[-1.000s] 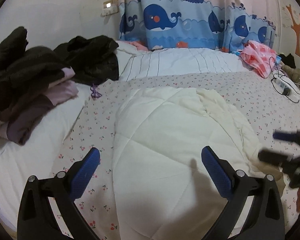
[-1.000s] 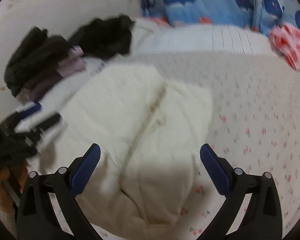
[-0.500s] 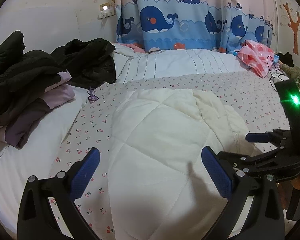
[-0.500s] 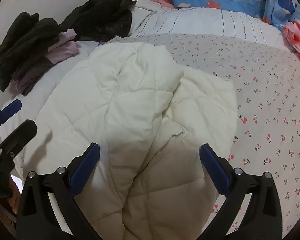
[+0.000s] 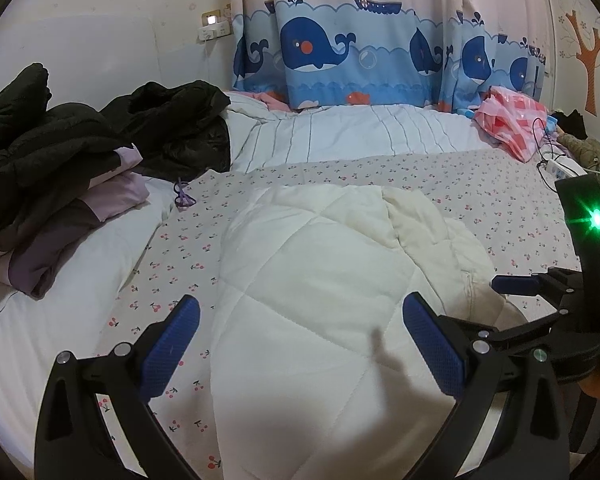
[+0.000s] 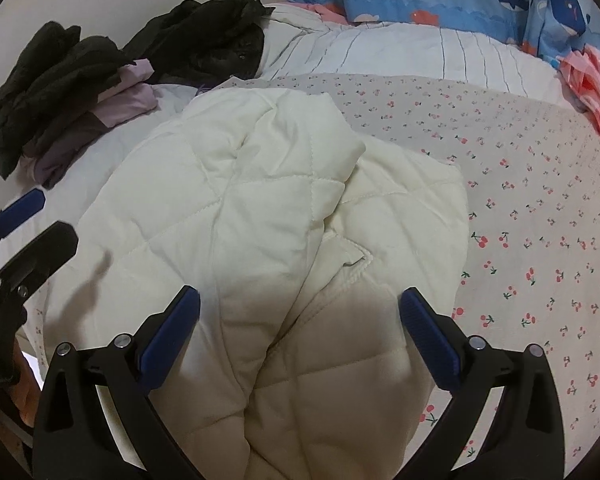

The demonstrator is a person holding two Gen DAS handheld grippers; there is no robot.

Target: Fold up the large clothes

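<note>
Left wrist view: low over bed [image 5: 60, 320], facing whale curtain [image 5: 340, 48], close above cream quilted jacket [image 5: 320, 280]. Right wrist view: similar height, just right, tilted further down. Both share jacket, dark clothes pile [image 6: 60, 80], cherry-print sheet [image 6: 540, 240].

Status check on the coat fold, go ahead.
Left gripper open, right gripper open, both empty. White quilted coat partly folded on bed. Dark clothes pile off to the side, nothing blocking.
</note>
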